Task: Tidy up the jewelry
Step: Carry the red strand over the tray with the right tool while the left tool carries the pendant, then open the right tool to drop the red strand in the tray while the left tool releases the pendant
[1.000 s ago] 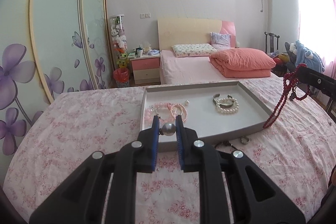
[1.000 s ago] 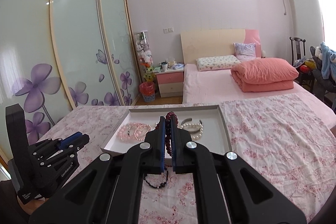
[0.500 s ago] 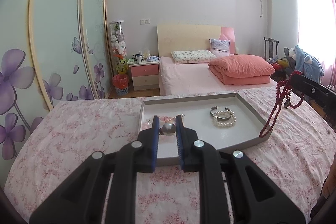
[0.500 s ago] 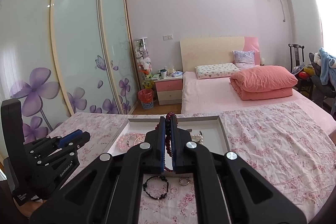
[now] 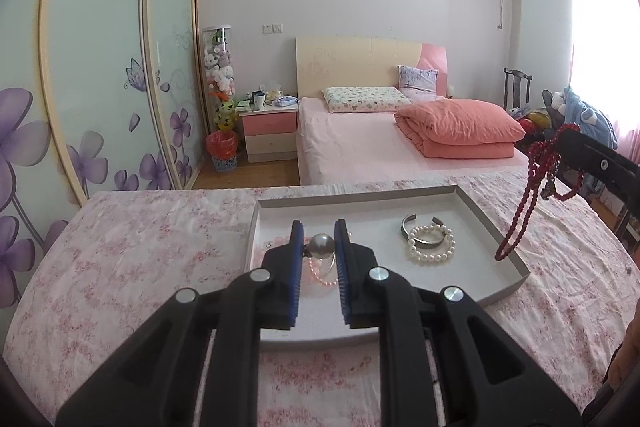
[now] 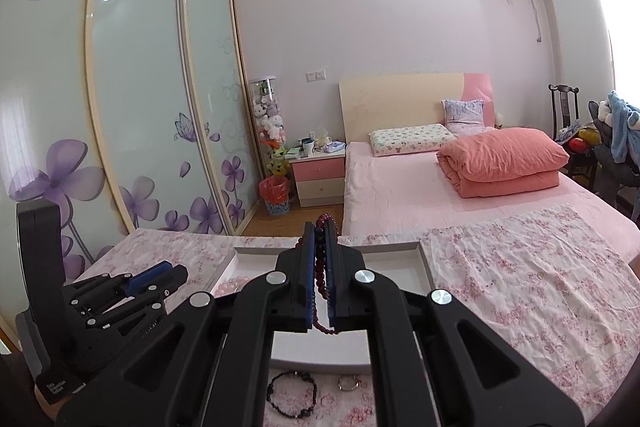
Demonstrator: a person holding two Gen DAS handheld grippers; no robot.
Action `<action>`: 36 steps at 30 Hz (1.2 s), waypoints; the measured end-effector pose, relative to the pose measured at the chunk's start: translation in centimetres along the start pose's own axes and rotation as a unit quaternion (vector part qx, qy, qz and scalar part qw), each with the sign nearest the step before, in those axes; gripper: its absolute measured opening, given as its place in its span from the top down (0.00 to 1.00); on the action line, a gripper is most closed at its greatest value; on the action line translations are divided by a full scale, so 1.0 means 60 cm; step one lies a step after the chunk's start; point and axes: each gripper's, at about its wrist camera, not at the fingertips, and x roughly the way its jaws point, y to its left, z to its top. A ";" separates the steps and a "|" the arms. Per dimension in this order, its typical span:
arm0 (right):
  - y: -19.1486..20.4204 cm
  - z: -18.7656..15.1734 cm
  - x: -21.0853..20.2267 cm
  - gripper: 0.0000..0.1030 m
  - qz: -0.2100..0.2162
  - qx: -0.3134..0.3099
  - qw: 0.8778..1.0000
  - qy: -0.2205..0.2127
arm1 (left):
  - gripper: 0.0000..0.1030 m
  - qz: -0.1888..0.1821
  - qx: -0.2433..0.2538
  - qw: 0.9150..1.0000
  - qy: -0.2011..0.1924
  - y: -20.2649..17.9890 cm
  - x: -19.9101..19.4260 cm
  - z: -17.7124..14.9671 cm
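Note:
A grey tray [image 5: 472, 203] lies on the floral cloth; it also shows in the right wrist view [image 6: 424, 263]. In it are a silver bangle [image 5: 424, 233], a white pearl bracelet [image 5: 434, 251] and pink bead bracelets [image 5: 320, 277]. My left gripper [image 5: 319, 239] is shut on a grey pearl piece [image 5: 322, 245] above the tray's near left part. My right gripper [image 6: 319, 239] is shut on a red bead necklace [image 6: 320, 291], which hangs in loops over the tray's right edge in the left wrist view [image 5: 532, 187].
A black bead bracelet [image 6: 292, 393] and a small ring [image 6: 348, 383] lie on the cloth in front of the tray. The left gripper's body [image 6: 100, 307] sits at the left. A bed [image 5: 400, 143] stands beyond the table.
Both grippers have risen and moved forward over the tray. The red necklace has lifted with the right gripper. The pearl piece stays clamped in the left.

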 end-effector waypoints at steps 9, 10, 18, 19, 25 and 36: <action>-0.021 -0.011 0.090 0.95 0.001 0.021 0.999 0.040 | 0.84 -0.009 -0.004 1.000 0.023 -0.001 0.087 0.017; -0.024 -0.013 0.097 0.95 0.001 0.022 0.999 0.045 | 0.84 -0.010 -0.004 1.000 0.026 -0.002 0.094 0.016; -0.050 -0.048 0.174 0.95 -0.006 0.043 0.994 0.097 | 0.84 -0.017 -0.012 0.998 0.065 -0.005 0.171 0.005; -0.053 -0.051 0.181 0.95 -0.004 0.046 0.994 0.103 | 0.84 -0.018 -0.012 0.998 0.067 -0.006 0.177 0.004; -0.063 -0.065 0.203 0.94 0.003 0.059 0.990 0.127 | 0.83 -0.024 -0.019 0.996 0.083 -0.005 0.211 -0.002; -0.075 -0.066 0.192 0.78 -0.005 0.067 0.990 0.127 | 0.70 -0.026 -0.057 0.994 0.094 0.028 0.219 0.009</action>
